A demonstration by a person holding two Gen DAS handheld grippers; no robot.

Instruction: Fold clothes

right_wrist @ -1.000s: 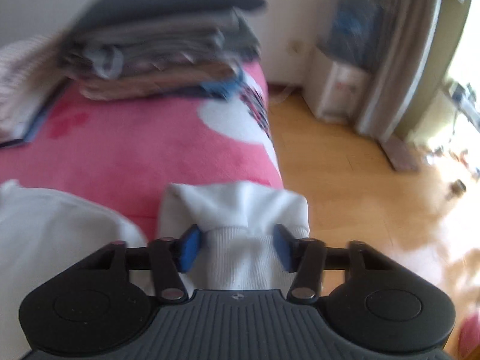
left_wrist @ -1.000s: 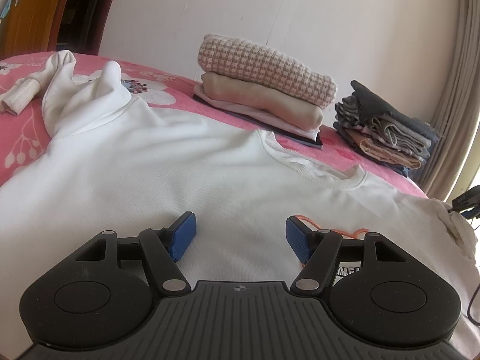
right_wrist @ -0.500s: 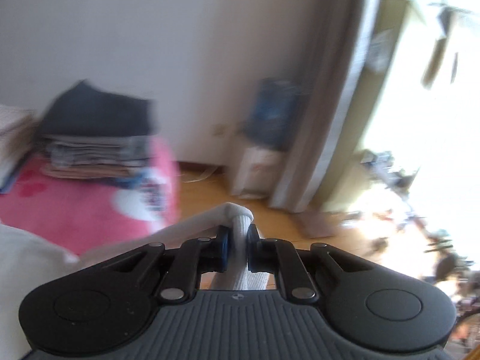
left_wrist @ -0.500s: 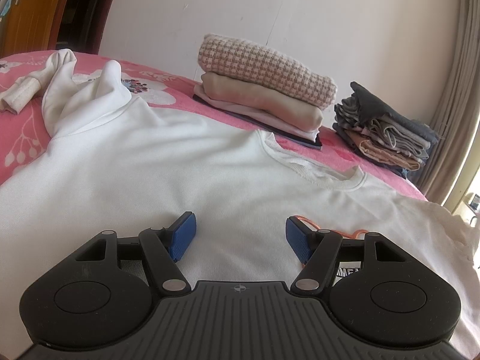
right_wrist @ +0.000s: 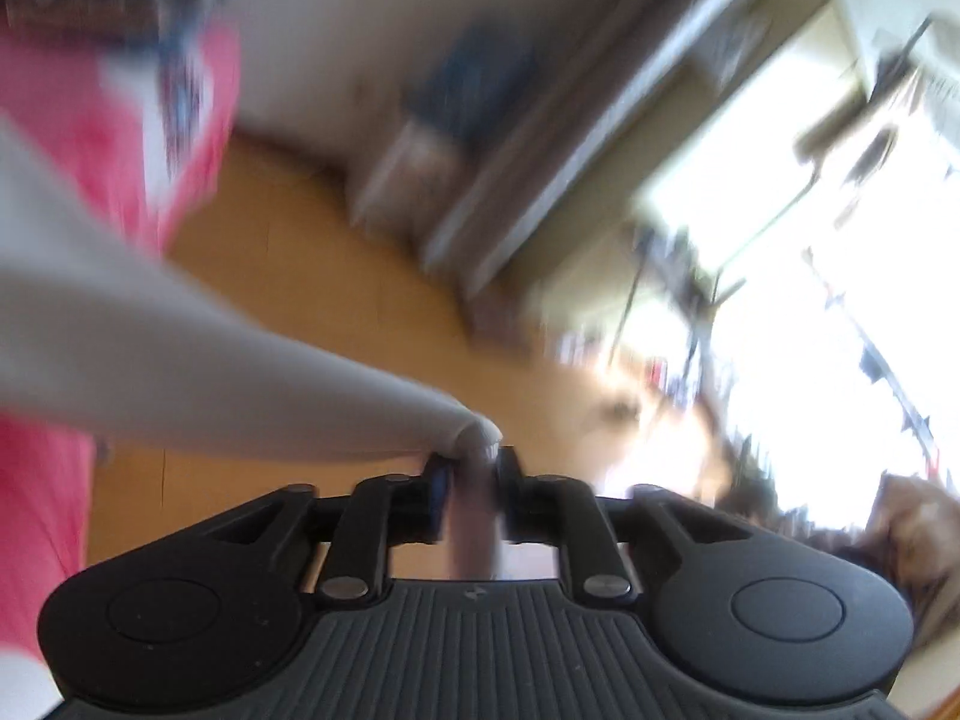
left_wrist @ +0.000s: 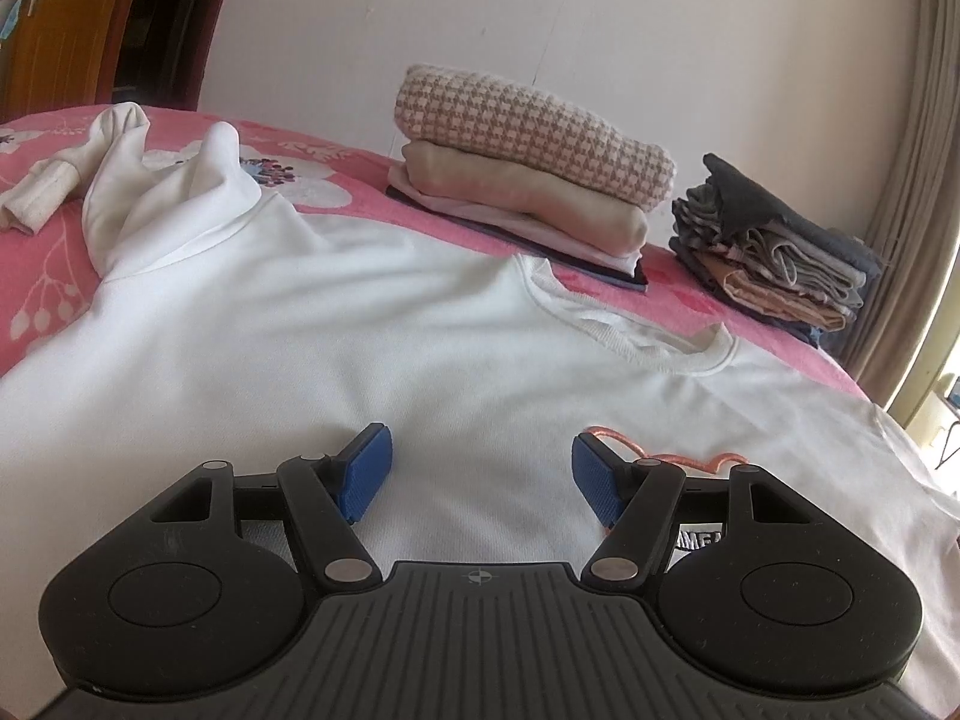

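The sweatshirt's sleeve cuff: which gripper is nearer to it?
Right. The right gripper has the sleeve cuff pinched between its pads, pulled taut out over the floor. The left gripper hovers open over the chest of the sweatshirt, away from that cuff.

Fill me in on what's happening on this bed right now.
A person is folding a white long-sleeved sweatshirt spread on the pink floral bedspread. The left tool hovers open over its chest. The right tool pinches the sleeve cuff, stretched out past the bed's edge; its jaws have just been opening. Two folded stacks sit behind.
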